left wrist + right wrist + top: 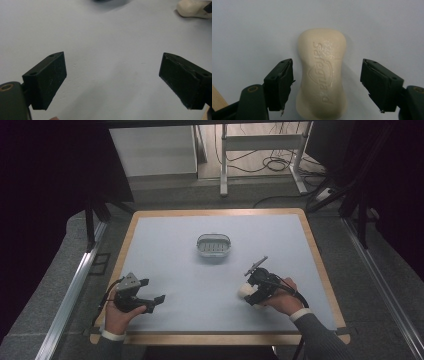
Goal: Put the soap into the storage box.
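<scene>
While open table surrounds it, right gripper straddles soap, untouched

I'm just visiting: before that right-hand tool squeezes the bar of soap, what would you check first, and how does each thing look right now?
1. Soap bar lies between the right gripper's jaws: ok, one jaw on each long side.
2. Jaws clear of the soap: ok, a gap shows on both sides, wider on one; nothing gripped yet.
3. Soap flat on the table, lettering up: ok.
4. Soap dish free to receive it: seems ok, nothing large shows in it; finer detail cannot tell.
5. Left gripper out of the way: ok, jaws open over bare table, soap far off.
6. How low the jaws reach on the bar's sides: cannot tell.
</scene>
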Available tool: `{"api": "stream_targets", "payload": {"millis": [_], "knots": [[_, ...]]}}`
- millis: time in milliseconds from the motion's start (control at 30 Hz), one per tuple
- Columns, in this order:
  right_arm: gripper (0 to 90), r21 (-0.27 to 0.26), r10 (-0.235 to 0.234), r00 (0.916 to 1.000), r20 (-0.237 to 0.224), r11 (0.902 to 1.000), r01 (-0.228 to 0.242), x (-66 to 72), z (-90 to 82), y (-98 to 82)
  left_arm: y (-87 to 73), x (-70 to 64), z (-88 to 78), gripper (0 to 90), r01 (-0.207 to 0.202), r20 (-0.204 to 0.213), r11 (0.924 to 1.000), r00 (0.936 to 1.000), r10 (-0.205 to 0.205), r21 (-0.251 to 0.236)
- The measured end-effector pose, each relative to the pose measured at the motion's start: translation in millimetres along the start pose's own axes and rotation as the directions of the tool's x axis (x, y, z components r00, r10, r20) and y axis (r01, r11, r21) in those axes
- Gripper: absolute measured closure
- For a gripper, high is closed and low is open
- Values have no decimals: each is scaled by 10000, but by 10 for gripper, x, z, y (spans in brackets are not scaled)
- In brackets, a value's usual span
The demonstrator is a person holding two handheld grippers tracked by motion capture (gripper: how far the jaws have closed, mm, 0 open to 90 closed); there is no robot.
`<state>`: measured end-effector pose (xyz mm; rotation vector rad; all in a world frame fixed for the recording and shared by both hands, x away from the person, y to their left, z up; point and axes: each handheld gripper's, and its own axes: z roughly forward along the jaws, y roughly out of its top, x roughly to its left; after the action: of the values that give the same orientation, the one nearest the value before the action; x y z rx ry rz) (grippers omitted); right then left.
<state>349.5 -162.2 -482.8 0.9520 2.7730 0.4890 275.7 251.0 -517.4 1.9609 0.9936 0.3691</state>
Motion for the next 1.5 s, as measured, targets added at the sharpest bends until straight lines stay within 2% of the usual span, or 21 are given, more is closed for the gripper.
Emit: {"api": "stream_targets", "payload": {"millis": [267,500,667,767,900,1500], "knots": [[321,384,15,9999,139,9993,-21,33,82,22,1,6,-8,80,-5,-21,10000,10000,5,-22],[477,912,-28,9999,150,9958,14,60,150,36,1,1,-11,80,3,9,10000,10000,-3,-37],[489,1187,-76,9999,130,9929,60,69,157,67,3,5,-25,80,22,-3,10000,10000,-22,-90],[491,1300,-352,9993,150,9910,330,71,157,84,3,6,-25,80,18,-3,10000,10000,-18,-90],[492,1257,-388,9992,103,9914,372,61,139,93,3,6,-23,80,10,-11,10000,10000,-11,-74],[493,354,-362,9993,-51,9987,364,-53,-77,123,1,3,-13,80,-15,-4,10000,10000,15,-30]]}}
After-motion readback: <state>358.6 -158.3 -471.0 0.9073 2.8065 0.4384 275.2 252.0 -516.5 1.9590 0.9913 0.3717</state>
